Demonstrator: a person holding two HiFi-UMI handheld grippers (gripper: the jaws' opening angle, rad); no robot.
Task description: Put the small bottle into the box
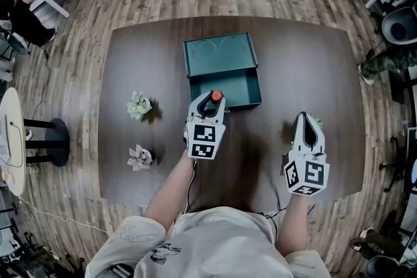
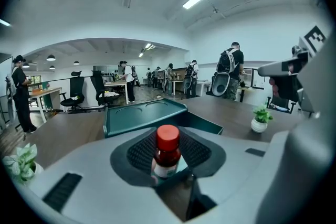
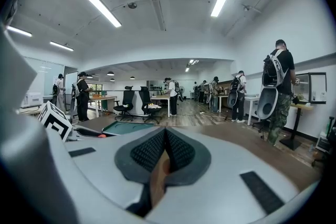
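Nearest the lens: the person's pale shirt (image 1: 215, 241), with both bare forearms reaching forward over the dark wooden counter (image 1: 150, 55).

Left hand-held gripper (image 1: 212, 99) was out over the middle of the counter, marker cube facing up. Its jaws were clamped on the small bottle (image 1: 215, 96). The left gripper view showed the bottle (image 2: 167, 152) standing upright between the two ribbed pads (image 2: 139, 152). It had a red cap, a brown body and a pale label, and a pad was against each side. The jaws stood only as far apart as the bottle is wide.

The bottle was in the gripper, not in the box. In the head view it sat right at the box's near wall. Whether it was over the rim or just short of it could not be told.

The teal box (image 1: 244, 103) lay open past the left gripper, with its lid (image 1: 218, 52) folded back flat on the far side. Two round recesses showed on the lid's inner face. Nothing was visible inside the tray.

Right hand-held gripper (image 1: 305, 119) was held apart from the box, toward the counter's right side. In the right gripper view the jaws were drawn together, pads (image 3: 149, 150) meeting at their tips with nothing between them. Only a thin wedge of brown counter showed lower down.

Two small potted plants stood on the left part of the counter, one (image 1: 138, 105) farther out and one (image 1: 139, 157) nearer the person. A third plant (image 1: 316, 121) stood just beside the right gripper's tips.
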